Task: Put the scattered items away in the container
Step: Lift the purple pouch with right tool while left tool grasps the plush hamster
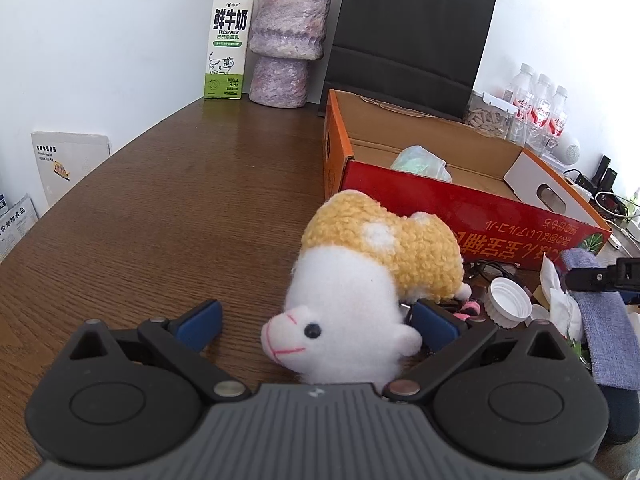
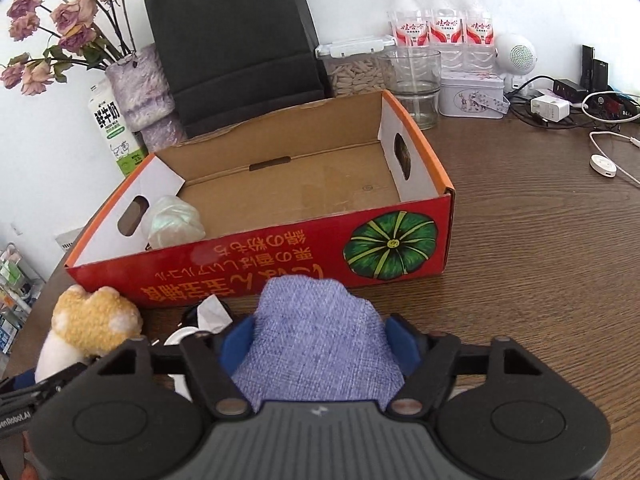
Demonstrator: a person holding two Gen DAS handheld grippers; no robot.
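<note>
The red cardboard box (image 2: 256, 264) is sitting open on the wooden table (image 2: 540, 280), holding a pale wrapped bundle (image 2: 174, 222) in its left end. Just in front of the box, the right gripper (image 2: 322, 344) is clamping a blue cloth (image 2: 316, 332) between its pads. Left of the cloth, the left gripper (image 1: 316, 322) is standing wide apart around a plush toy (image 1: 360, 280), near a white cap (image 1: 506, 300).

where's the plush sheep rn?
On the table, outside the red box, against its near-left corner; left-wrist view shows the plush sheep between the open left tool fingers.
</note>
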